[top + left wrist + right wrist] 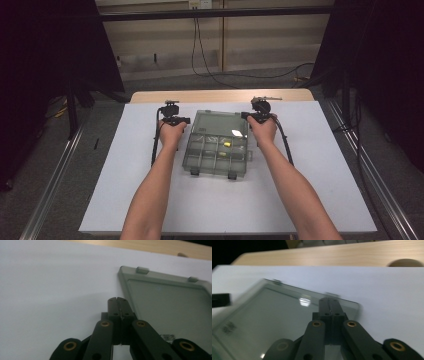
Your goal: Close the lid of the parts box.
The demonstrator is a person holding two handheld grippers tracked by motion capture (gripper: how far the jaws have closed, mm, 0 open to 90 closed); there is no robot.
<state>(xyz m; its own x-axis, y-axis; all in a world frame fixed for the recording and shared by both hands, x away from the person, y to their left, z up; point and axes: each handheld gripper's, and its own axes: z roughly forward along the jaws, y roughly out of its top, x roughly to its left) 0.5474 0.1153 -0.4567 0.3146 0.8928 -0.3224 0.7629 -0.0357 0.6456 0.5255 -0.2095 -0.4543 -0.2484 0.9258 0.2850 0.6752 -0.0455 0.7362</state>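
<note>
High view: we see the compartment box point(218, 143) at the middle of the white-covered table point(125, 170), lid raised, flanked by the left gripper point(186, 120) and right gripper point(244, 115), both jaws closed on nothing. Next, we judge, comes handling the lid.

Bare, sleeveless forearms end in two black hand-held grippers point(175, 120) point(260, 116) with brass-ringed pivots, screwed fingers point(117, 305) and trailing black cables.

Small bits in organizer box point(218, 144) compartments too tiny to ID
</note>
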